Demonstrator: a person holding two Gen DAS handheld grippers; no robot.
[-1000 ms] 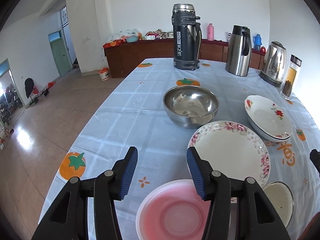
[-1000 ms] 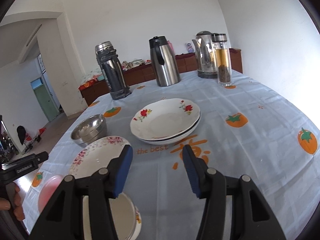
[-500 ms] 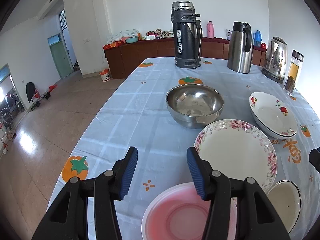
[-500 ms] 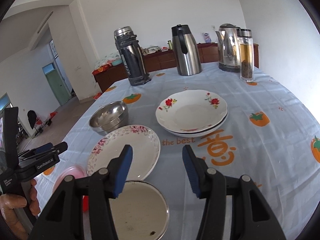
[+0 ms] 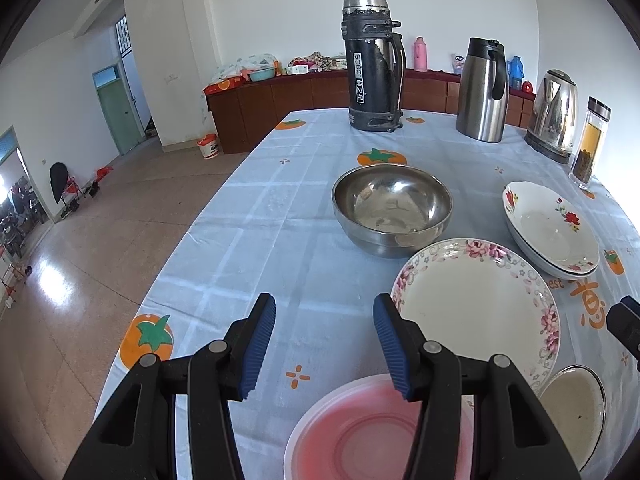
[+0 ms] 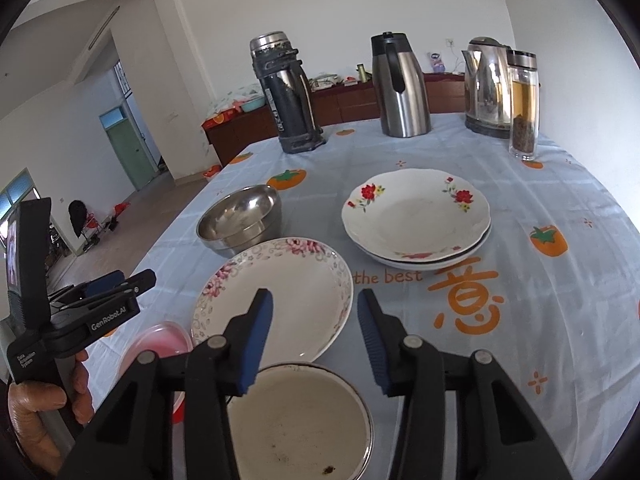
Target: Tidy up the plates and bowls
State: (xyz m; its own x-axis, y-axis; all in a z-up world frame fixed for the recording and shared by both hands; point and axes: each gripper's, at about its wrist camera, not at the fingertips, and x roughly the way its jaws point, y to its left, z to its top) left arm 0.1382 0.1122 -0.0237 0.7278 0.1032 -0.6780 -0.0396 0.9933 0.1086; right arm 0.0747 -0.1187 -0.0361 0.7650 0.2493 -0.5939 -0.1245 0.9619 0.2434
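- Over the near edge of the cloth-covered surface [image 6: 560, 208]: right gripper [image 6: 314, 336] above the enamel dish [image 6: 296, 420], fingers closing, nothing between them.
- Beside it: left gripper [image 5: 324, 344] over the pink bowl [image 5: 360, 440], fingers spread, empty.
- Beyond: floral plate [image 6: 276, 296], steel bowl [image 6: 240, 220], stacked rose plates [image 6: 416, 220].
- Likely step: approach to a first pick; next move needs fingers astride the dish rim.

Table [image 6: 560, 320] under pale-blue cloth; on it: steel bowl [image 6: 240, 220], floral plate [image 6: 288, 300], stacked dishes [image 6: 416, 216], pink bowl [image 5: 360, 436], enamel plate [image 6: 296, 424], flasks, kettle, bottle.
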